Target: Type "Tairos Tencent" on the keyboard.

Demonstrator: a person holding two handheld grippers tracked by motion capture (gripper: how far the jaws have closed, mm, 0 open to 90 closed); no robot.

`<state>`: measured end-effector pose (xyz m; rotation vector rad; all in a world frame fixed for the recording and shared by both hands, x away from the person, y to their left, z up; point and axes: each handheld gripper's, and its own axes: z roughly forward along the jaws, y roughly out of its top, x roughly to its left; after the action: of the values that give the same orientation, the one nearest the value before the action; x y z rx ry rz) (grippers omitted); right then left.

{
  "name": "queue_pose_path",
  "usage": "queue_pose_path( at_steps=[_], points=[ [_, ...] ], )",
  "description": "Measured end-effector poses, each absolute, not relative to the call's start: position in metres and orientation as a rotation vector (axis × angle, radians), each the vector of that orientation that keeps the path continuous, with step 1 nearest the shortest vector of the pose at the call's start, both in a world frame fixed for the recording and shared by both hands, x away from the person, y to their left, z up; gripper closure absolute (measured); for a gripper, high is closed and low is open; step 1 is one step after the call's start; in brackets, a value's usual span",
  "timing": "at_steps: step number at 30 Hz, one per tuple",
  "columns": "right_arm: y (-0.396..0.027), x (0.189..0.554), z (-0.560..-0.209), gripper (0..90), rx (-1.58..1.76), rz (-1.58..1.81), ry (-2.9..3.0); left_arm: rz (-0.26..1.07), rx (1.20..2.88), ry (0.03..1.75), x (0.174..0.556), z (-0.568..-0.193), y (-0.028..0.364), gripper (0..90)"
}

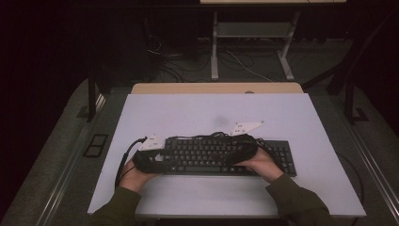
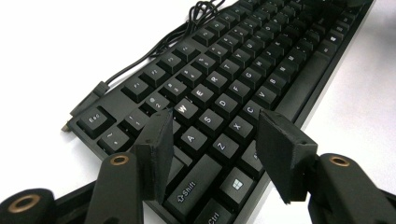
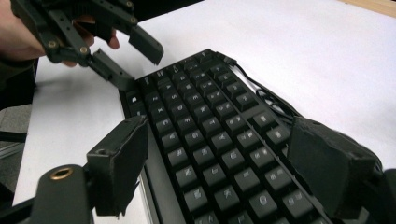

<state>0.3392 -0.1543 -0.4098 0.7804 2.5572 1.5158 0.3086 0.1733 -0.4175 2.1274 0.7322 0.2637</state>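
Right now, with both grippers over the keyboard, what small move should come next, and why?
Probably lift both grippers clear. The left gripper and right gripper stand open over the keyboard, gripping nothing, and it lies flat on the table.

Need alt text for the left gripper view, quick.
Two open black fingers of the left gripper hover over the left end of a black keyboard on a white table, gripping nothing. Its cable trails off behind.
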Motion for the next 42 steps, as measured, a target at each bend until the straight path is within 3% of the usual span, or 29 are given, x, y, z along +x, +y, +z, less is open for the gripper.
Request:
queue_pose_path(
  at_steps=[6, 20, 24, 42],
  points=[
    [-0.170, 0.332, -0.411, 18.9, 0.801, 1.509, 2.550, 0.261, 2.130, 0.725, 0.312, -0.417, 0.171, 49.7],
    [-0.205, 0.319, -0.412, 17.8, 0.853, 1.507, 2.503, 0.256, 2.118, 0.707, 0.323, -0.414, 0.164, 82.8],
    [-0.212, 0.317, -0.411, 17.8, 0.874, 1.516, 2.487, 0.254, 2.148, 0.685, 0.327, -0.413, 0.162, 87.8],
    [-0.255, 0.302, -0.418, 17.1, 0.961, 1.510, 2.400, 0.265, 2.184, 0.689, 0.328, -0.419, 0.160, 88.7]
  ],
)
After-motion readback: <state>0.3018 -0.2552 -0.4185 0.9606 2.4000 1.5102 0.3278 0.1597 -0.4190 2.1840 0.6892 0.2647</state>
